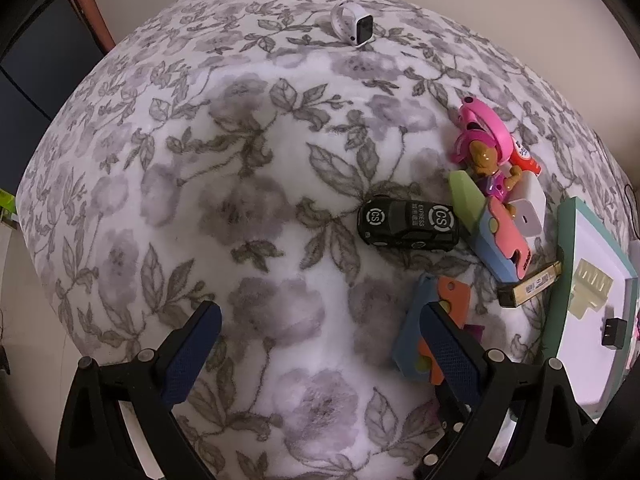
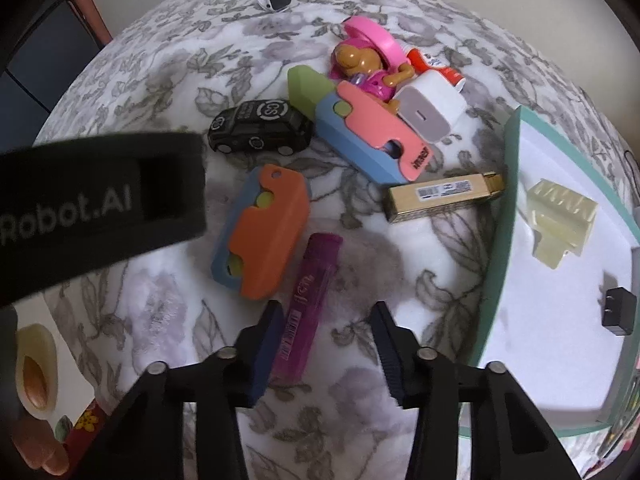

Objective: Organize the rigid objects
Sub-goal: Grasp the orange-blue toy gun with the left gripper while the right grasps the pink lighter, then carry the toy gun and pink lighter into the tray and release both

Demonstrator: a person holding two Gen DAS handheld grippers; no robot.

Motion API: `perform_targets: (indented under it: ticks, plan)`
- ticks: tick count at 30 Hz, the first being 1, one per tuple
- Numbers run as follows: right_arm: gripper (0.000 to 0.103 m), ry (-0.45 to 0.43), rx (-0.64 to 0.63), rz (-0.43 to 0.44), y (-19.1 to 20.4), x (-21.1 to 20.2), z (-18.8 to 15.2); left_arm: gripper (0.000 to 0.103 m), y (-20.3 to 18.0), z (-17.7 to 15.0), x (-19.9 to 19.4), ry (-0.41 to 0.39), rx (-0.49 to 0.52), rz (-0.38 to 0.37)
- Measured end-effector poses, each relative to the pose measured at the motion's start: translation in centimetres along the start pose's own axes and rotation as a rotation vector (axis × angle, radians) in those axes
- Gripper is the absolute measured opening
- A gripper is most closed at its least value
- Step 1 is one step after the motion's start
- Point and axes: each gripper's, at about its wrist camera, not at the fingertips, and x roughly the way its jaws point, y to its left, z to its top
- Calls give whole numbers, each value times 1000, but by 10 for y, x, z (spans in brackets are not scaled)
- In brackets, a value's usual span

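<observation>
Floral cloth (image 2: 168, 312), scattered toys, tray (image 2: 500, 240)

Left gripper (image 1: 320, 336), jaws spread wide, hovers over a floral cloth (image 1: 240, 200). A black toy car (image 1: 408, 222) lies at two o'clock; a white smartwatch (image 1: 354, 24) at twelve.

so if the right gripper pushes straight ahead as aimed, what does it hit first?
Likely the purple marker: it lies just ahead of the open right gripper, beside its left finger. Depth is unclear, so it might pass over it.
</observation>
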Motion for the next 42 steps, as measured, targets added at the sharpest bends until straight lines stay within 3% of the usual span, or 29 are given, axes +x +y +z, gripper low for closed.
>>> perform_targets:
  ticks: [2, 7, 26, 29, 32, 35, 42]
  plan:
    - [34, 0, -4, -30, -2, 1, 0, 99, 1, 0, 1, 5, -8, -15]
    - [25, 1, 38, -3, -17, 0, 3, 99, -4, -1, 3, 12, 9, -28]
    - [22, 14, 167, 44, -90, 1, 4, 99, -57, -12, 20, 58, 182, -71]
    - [22, 14, 164, 42, -80, -1, -1, 91, -67, -13, 23, 73, 204, -83]
    - [22, 14, 166, 45, -75, -1, -2, 77, -71, -16, 28, 89, 211, -96]
    - [22, 13, 166, 41, -57, -1, -4, 46, -71, -17, 32, 104, 220, -131]
    - [22, -9, 181, 58, -59, -10, -5, 44, -59, -13, 21, 63, 174, -176]
